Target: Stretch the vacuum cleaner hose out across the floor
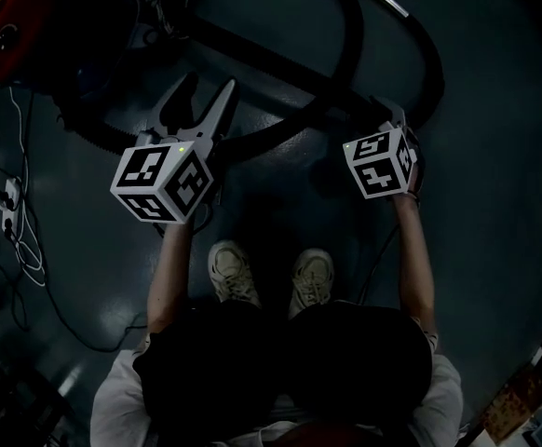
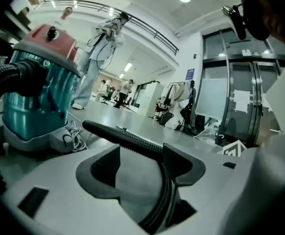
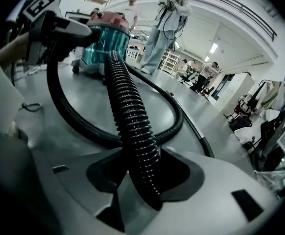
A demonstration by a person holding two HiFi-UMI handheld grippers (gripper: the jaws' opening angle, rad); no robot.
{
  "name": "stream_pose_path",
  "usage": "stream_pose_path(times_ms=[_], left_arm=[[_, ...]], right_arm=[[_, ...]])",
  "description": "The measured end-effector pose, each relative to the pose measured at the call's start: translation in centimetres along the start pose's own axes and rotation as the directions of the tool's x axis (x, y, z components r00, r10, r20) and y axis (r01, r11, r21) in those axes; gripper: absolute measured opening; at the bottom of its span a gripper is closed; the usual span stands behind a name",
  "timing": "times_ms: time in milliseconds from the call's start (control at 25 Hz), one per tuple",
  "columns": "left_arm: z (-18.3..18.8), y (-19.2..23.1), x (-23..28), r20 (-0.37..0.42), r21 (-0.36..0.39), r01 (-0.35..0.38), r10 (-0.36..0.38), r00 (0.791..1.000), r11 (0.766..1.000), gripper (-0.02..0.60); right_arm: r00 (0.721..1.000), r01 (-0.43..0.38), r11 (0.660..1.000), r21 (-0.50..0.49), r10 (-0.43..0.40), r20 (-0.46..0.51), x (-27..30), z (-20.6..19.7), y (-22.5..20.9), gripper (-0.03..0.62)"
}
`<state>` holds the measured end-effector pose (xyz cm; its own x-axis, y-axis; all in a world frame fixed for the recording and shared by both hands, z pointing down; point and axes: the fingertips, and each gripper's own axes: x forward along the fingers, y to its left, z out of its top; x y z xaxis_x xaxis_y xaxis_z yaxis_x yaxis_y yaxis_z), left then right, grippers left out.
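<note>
One hose (image 3: pixel 127 106), gripped by the right tongs (image 3: pixel 141 173), runs straight ahead.

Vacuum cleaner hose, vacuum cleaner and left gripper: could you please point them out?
vacuum cleaner hose (image 3: pixel 128 116), right gripper view, on its ribbed middle stretch.
vacuum cleaner (image 2: pixel 35 97), left gripper view, on the teal tank.
left gripper (image 1: pixel 210 84), head view, midway between its open jaw tips.

hose (image 1: pixel 349 40) looped on floor (image 1: pixel 494 203), vacuum cleaner (image 1: pixel 8 15) left

White cables (image 1: pixel 8 203) are lying on the dark floor (image 1: pixel 494 203) at the left; far off, a person (image 3: pixel 164 28) is standing.
</note>
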<state>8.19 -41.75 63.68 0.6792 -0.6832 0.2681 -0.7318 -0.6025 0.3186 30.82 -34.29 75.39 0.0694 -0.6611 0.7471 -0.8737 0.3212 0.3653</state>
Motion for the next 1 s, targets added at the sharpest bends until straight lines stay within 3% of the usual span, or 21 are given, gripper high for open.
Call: stream_pose_path(times_ms=[160,240,320,440,560,680,760,1000], left_arm=[[-1.9,-2.5,0.5,-0.048,0.041,0.055,-0.053,0.997,0.998,0.275],[-3.2,-4.0,0.5,-0.076,0.007,0.110,-0.109,0.991,0.994,0.275],[-4.0,-5.5,0.6,-0.085,-0.084,0.180,-0.187,0.979,0.980,0.275],[-5.0,-7.2,1.0,-0.072,-0.282,0.257,-0.287,0.955,0.925,0.275],[-5.9,-7.3,1.8,-0.066,-0.380,0.244,-0.289,0.955,0.892,0.275],[-6.0,-6.2,2.3,-0.046,-0.421,0.202,-0.243,0.969,0.885,0.275],[-5.5,-5.9,2.4,-0.031,-0.408,0.199,-0.232,0.972,0.891,0.274],[-3.5,-4.9,2.5,0.002,-0.364,0.198,-0.212,0.977,0.910,0.267]], right_arm=[[0.984,-0.161,0.982,0.096,0.152,0.098,-3.2,4.5,4.1,0.193],[0.970,-0.226,0.970,0.092,0.215,0.115,-3.9,6.2,5.9,0.193],[0.963,-0.248,0.966,0.065,0.239,0.124,-3.8,7.3,7.2,0.193],[0.968,-0.225,0.974,-0.010,0.224,0.114,-3.0,7.6,8.2,0.193],[0.971,-0.200,0.976,-0.082,0.208,0.114,-2.8,7.5,9.5,0.193],[0.968,-0.188,0.974,-0.128,0.206,0.143,-3.0,8.0,10.9,0.193],[0.961,-0.157,0.975,-0.157,0.188,0.205,-3.5,8.7,11.3,0.193],[0.905,0.065,0.984,-0.163,0.011,0.426,-4.5,10.7,9.7,0.223]])
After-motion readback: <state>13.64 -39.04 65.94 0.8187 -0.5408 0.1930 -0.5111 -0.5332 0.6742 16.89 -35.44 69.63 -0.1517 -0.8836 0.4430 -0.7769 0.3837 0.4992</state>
